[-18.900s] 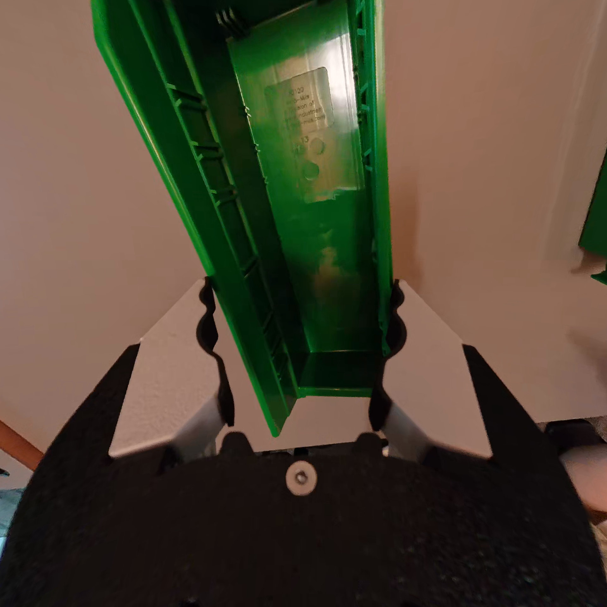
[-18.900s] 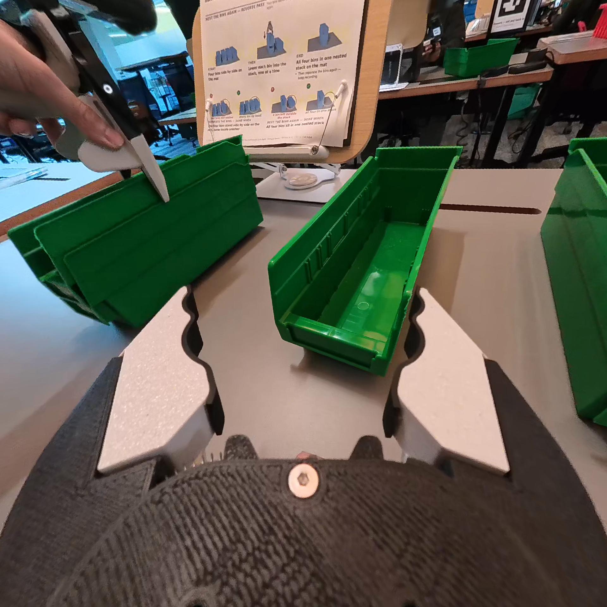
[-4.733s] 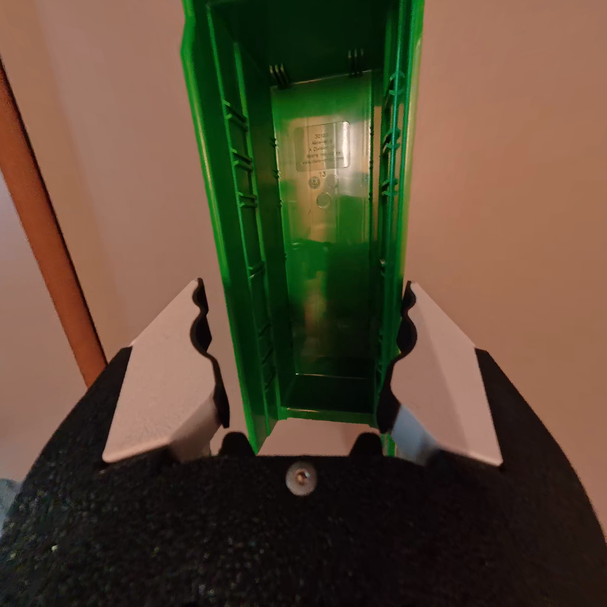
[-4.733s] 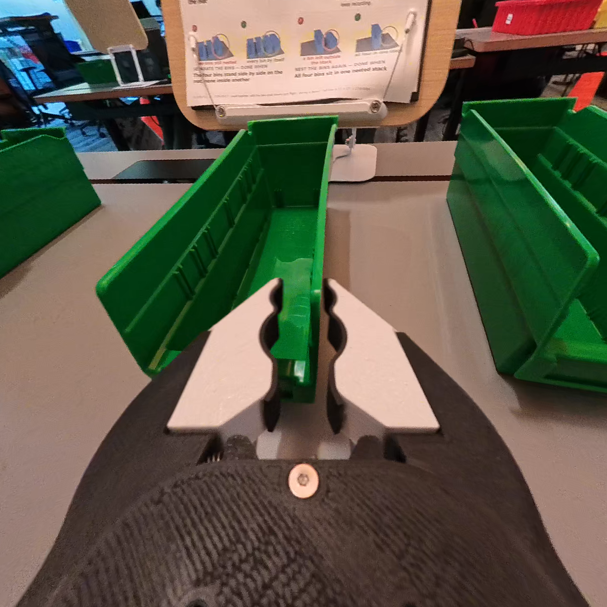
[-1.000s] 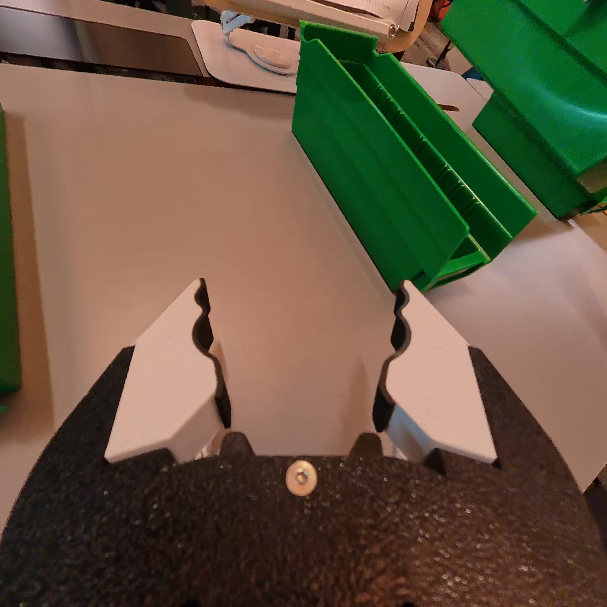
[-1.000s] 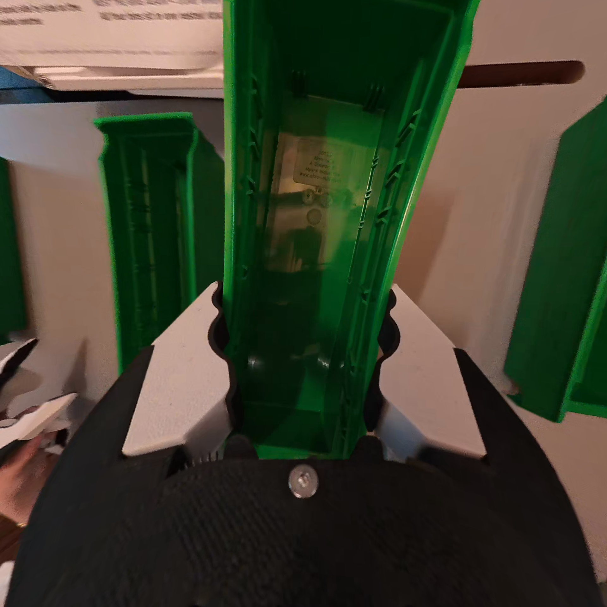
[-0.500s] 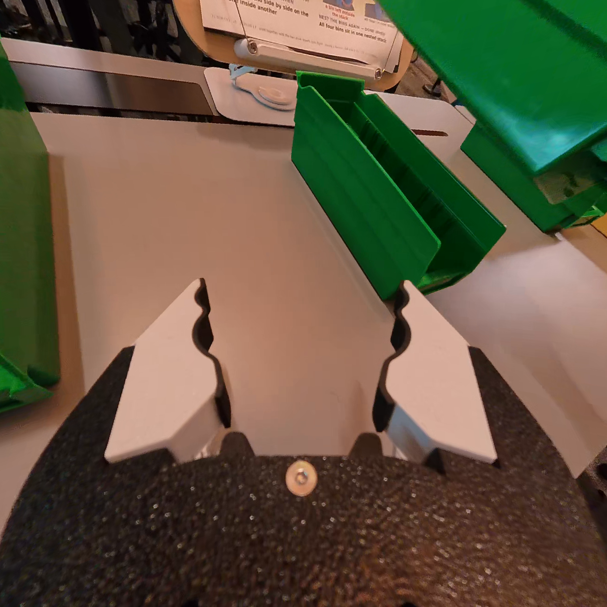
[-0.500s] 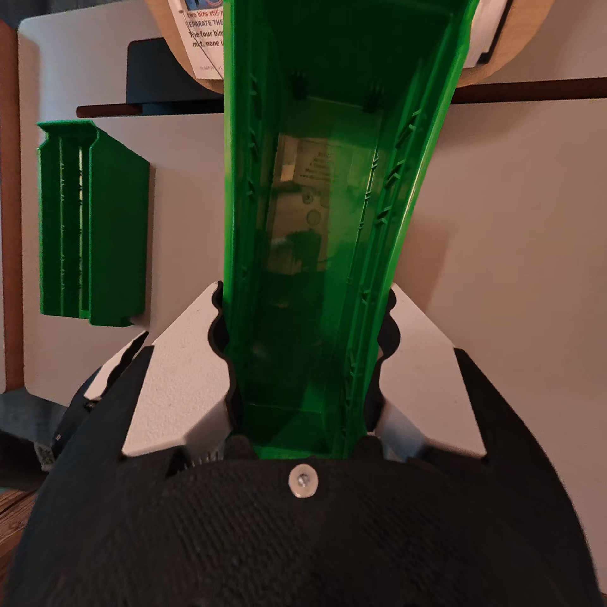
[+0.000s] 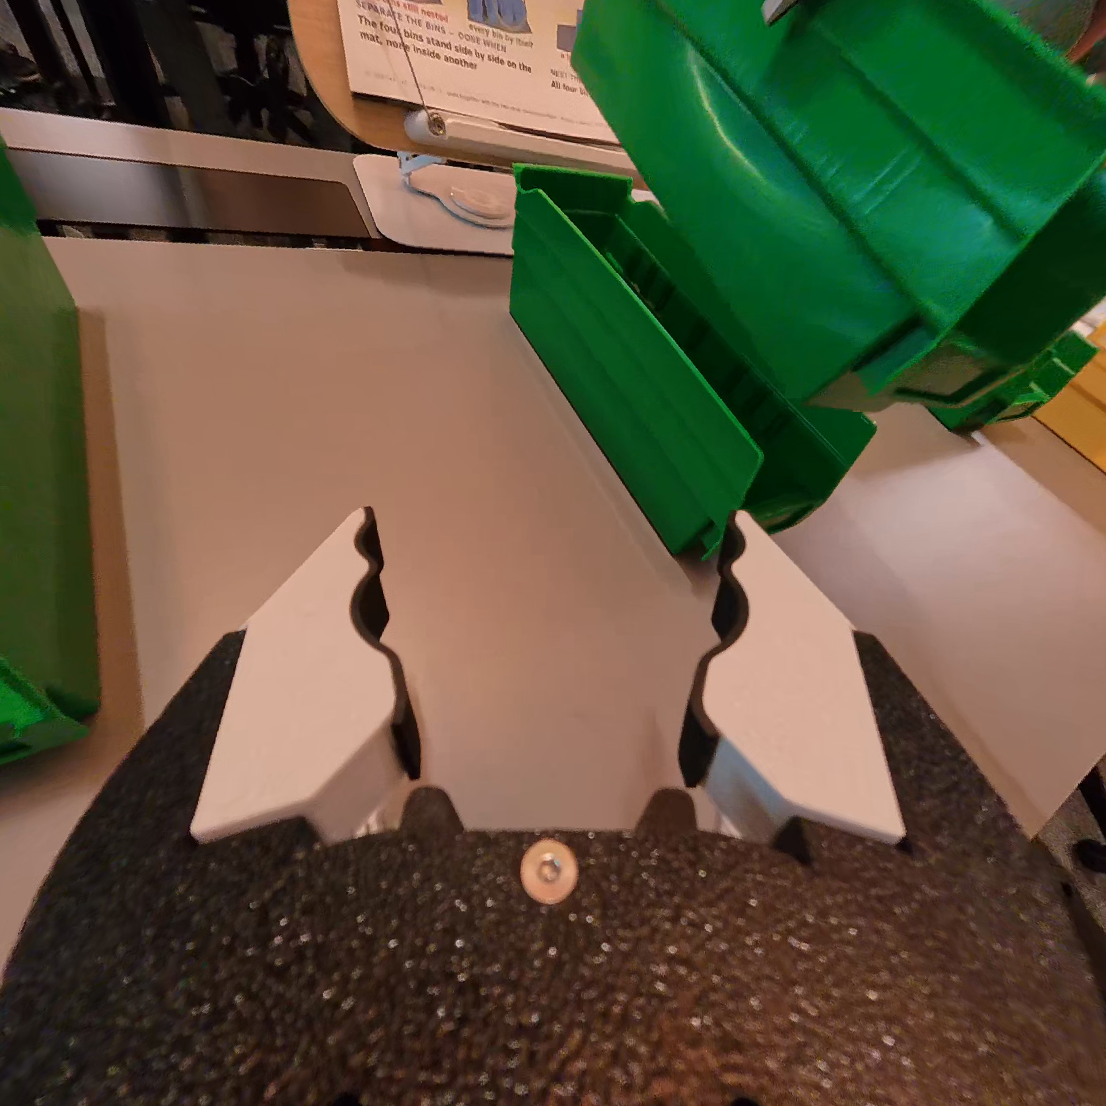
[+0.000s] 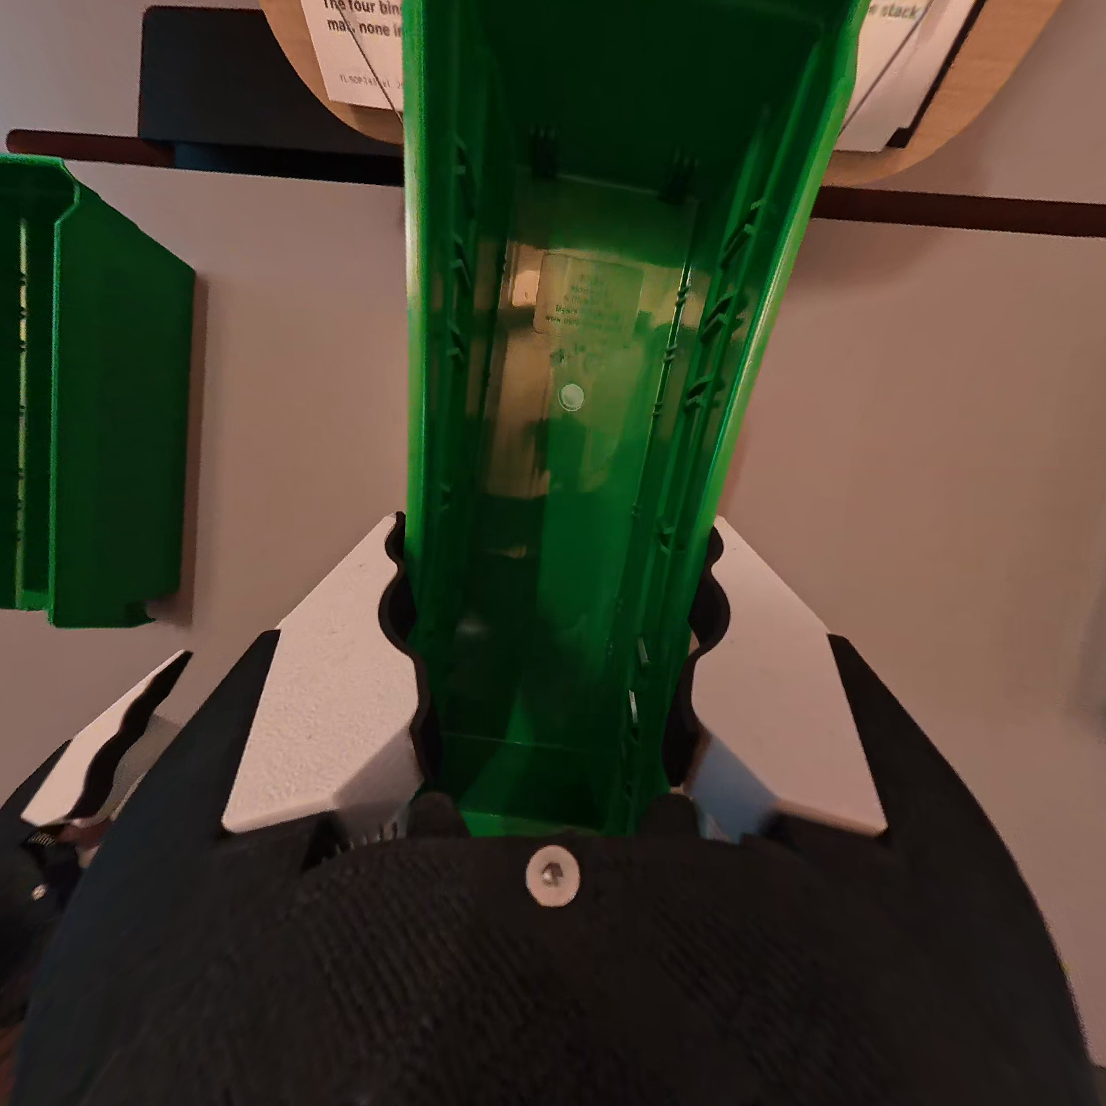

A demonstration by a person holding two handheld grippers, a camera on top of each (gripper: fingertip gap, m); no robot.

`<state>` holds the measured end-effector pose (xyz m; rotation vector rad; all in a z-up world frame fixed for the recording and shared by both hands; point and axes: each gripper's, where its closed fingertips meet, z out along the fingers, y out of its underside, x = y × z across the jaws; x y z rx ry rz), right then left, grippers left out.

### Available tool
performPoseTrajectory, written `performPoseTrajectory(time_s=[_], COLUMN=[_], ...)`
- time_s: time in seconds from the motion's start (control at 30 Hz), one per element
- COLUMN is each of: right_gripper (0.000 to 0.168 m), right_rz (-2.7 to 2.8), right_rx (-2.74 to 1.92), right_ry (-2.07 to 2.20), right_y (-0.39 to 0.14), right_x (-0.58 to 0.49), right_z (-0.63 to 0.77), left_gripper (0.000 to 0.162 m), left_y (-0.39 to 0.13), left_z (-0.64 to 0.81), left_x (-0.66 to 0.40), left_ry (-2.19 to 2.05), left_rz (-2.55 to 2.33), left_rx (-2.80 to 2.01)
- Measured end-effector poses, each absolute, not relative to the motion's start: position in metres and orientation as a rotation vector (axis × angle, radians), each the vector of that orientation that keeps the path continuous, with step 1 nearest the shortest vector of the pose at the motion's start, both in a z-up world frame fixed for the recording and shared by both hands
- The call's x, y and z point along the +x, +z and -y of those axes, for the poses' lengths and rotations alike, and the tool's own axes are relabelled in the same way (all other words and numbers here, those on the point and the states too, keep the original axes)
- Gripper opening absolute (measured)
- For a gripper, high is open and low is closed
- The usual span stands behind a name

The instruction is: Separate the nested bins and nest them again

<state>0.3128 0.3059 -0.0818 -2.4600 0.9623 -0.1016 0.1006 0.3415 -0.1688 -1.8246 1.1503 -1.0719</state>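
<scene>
From the right wrist view, the right tongs pinch the near end of a long green bin, one finger pressed on each side wall, so you look straight down its open inside to a pale label on the floor. That bin is lifted clear of the grey surface.

Only the left wrist view shows the carried bin's outside: its underside hangs high at the right, above a second green bin that lies on the surface with its end just beside the right fingertip of the left tongs. These tongs are spread wide and hold nothing.

A third bin stands at the left edge there, partly cut off. In the right wrist view a bin rests at the left, and the left tongs' white finger pokes in below it. A wooden board with an instruction sheet stands at the back, partly hidden by the raised bin.
</scene>
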Motion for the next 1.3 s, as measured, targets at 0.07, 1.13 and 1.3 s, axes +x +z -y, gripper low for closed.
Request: performPoseTrajectory(time_s=[0.07, 1.13, 1.3], right_gripper=[0.095, 0.097, 0.098], right_rz=[-0.959, -0.899, -0.896], right_rx=[-2.463, -2.499, -2.536], right_ry=[-0.093, -0.167, -0.161], right_y=[-0.089, -0.149, -0.157], right_x=[0.312, 0.314, 0.312], right_z=[-0.309, -0.308, -0.307], left_gripper=[0.110, 0.110, 0.110], left_y=[-0.168, -0.184, -0.184], left_z=[-0.344, -0.332, -0.329], left_x=[0.099, 0.111, 0.112], left_ry=[-1.093, -1.152, -1.149], left_rz=[-1.135, -1.180, -1.194], left_rx=[-1.830, -1.872, -1.865])
